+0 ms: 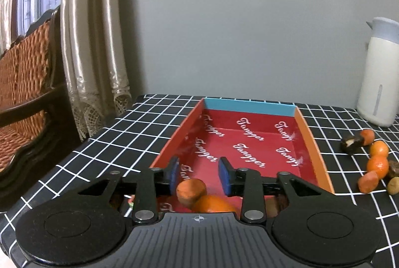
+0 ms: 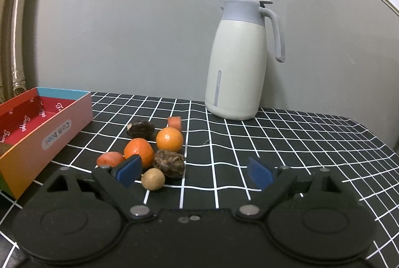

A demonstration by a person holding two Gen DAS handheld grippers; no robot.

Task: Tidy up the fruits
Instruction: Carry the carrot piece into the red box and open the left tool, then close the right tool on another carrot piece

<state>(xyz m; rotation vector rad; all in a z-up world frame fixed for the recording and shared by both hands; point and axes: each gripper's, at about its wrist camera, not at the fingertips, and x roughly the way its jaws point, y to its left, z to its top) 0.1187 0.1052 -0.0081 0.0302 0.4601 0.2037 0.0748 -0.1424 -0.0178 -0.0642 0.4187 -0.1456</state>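
Over the near end of the red box (image 1: 311, 141), the left gripper (image 1: 199, 174) stands parted, gripping nothing; a carrot chunk (image 1: 191, 190) and mandarin (image 1: 214, 203) lie beneath it. The right gripper (image 2: 194, 172) gapes wide and empty, the loose fruit pile (image 2: 154, 151) at 11 o'clock. Closing off-centre could roll the round longan (image 2: 153, 178) away. Gripper bodies hide the box's nearest contents.

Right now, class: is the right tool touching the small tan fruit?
Apart. The right wrist view shows the small tan fruit between the open right tool's fingers, tablecloth visible around it.
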